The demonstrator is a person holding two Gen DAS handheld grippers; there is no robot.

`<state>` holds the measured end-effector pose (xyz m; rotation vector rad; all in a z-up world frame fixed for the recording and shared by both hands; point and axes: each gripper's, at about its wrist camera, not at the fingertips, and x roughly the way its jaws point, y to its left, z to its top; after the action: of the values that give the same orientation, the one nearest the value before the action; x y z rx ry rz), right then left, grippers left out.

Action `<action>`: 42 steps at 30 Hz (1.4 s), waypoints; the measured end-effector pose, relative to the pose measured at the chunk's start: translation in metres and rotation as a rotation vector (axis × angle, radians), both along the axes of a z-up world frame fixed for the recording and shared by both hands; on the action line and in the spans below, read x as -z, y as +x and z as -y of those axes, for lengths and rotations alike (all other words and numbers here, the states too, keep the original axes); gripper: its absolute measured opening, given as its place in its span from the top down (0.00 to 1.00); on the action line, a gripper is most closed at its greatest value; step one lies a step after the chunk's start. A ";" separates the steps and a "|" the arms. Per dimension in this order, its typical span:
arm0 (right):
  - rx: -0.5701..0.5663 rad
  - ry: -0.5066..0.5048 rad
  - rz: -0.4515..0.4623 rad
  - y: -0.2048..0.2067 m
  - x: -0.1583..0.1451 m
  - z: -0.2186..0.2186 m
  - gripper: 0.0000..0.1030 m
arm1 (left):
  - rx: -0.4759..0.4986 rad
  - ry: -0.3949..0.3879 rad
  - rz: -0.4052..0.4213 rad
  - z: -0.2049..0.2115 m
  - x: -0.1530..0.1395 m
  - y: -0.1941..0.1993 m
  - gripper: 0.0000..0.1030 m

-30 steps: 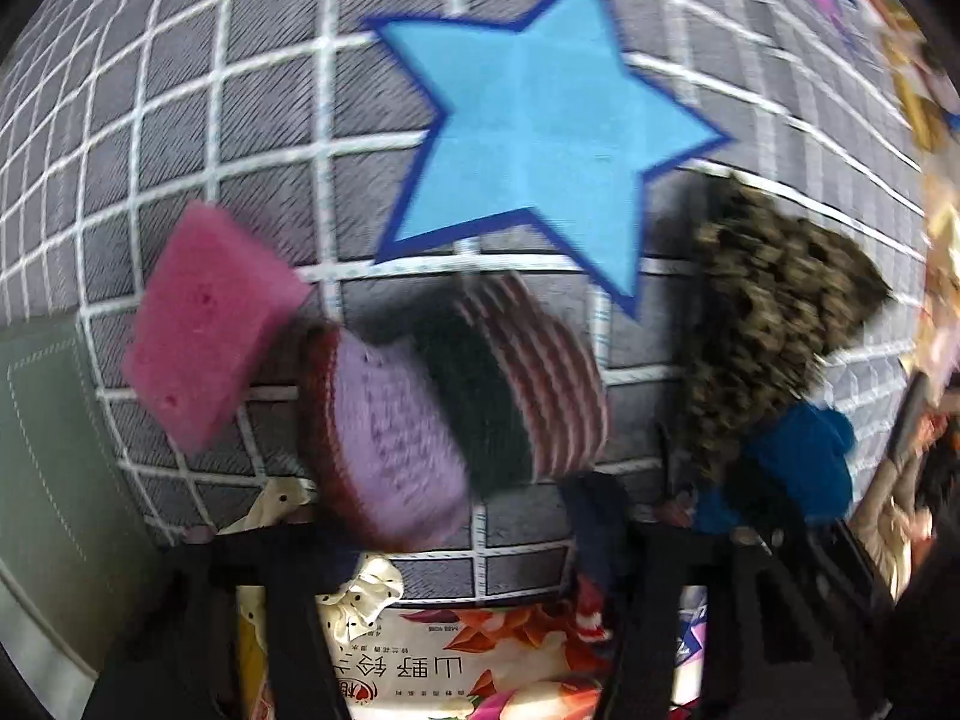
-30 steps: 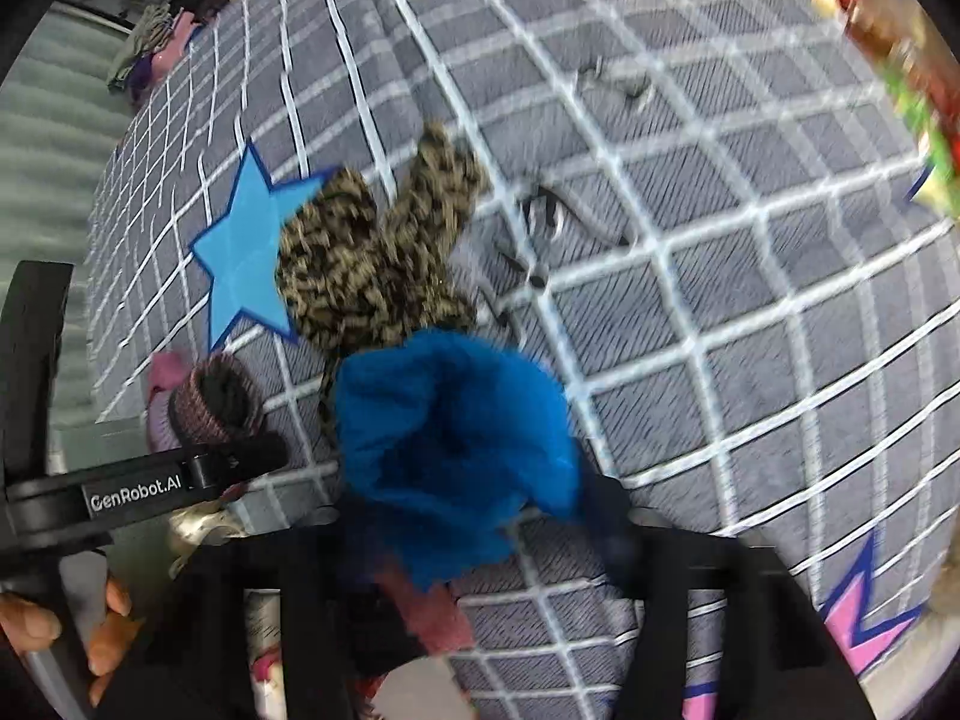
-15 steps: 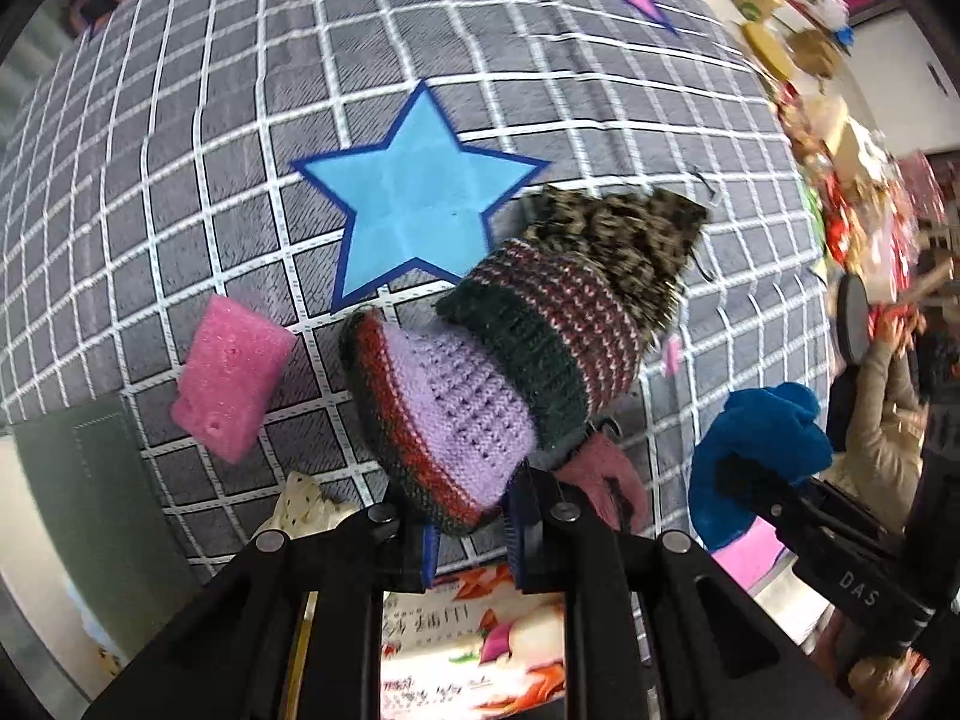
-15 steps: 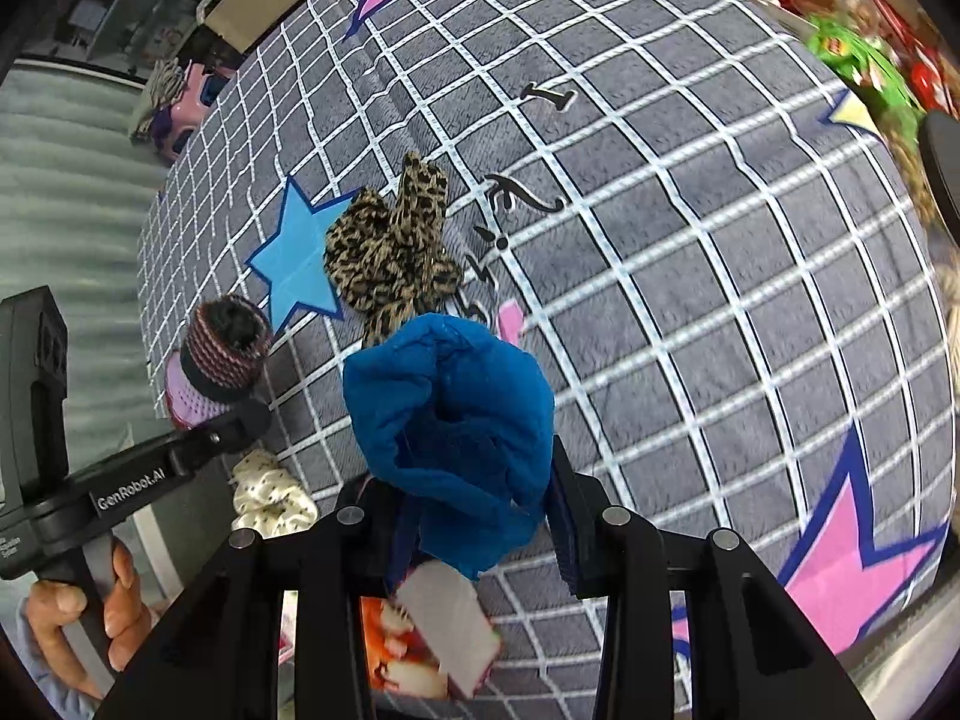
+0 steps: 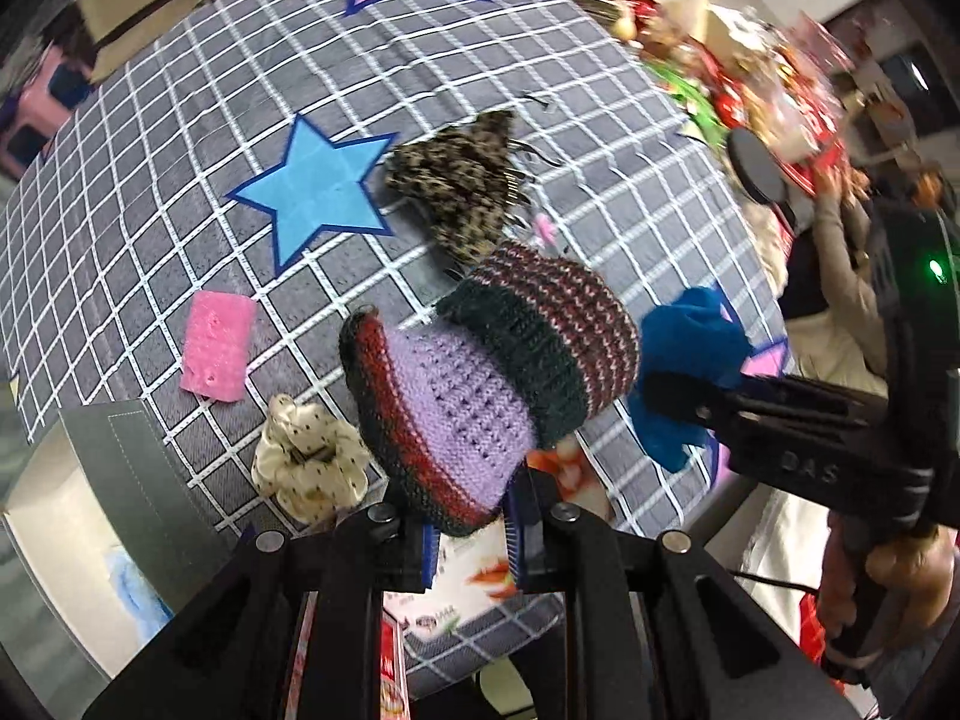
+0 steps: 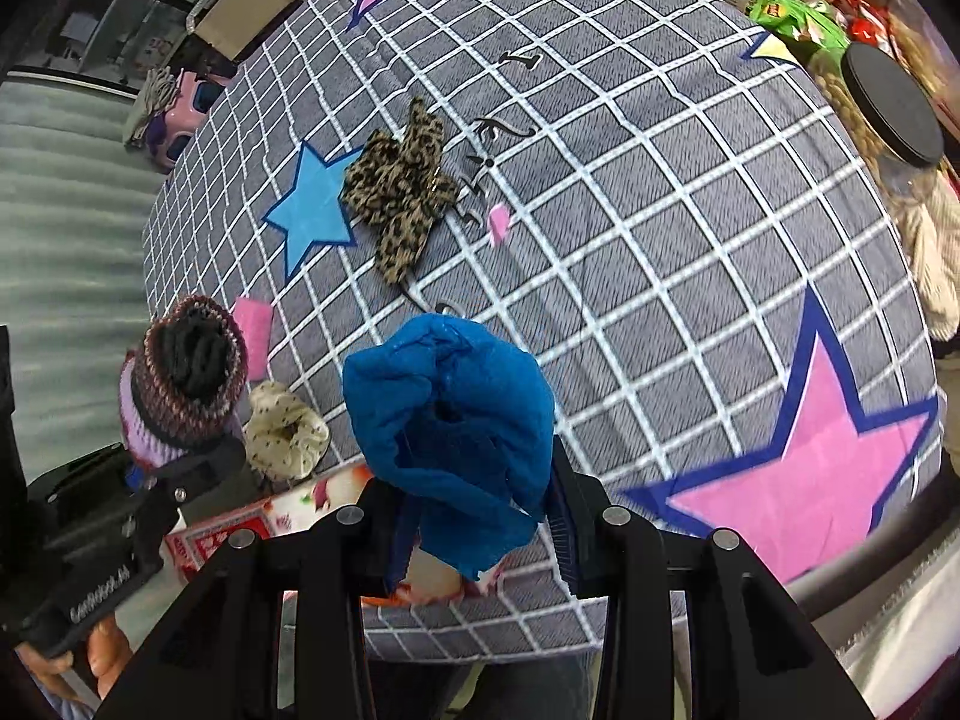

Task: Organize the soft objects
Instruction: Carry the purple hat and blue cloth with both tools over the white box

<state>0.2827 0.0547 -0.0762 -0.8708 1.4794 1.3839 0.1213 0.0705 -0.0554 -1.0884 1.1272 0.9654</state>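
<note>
Both grippers are pointed steeply down over the checked cloth. The left gripper is clamped on a knitted hat (jaws nearly together). The right gripper is closed on a blue cloth, its jaws lately narrowed. Each handle is gripped by a hand.

A grey checked cloth with pink and blue stars covers the tabletop. Cardboard boxes stand beyond its far edge. Packaged goods crowd its right edge.
</note>
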 end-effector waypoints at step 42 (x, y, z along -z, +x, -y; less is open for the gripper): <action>-0.315 0.271 -0.010 -0.269 -0.098 0.152 0.62 | -0.264 0.233 -0.062 0.204 -0.074 -0.231 0.82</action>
<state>0.0134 -0.0973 0.0222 -0.9493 1.1583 1.7739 -0.1100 -0.1330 0.0189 -1.0376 0.9068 1.3114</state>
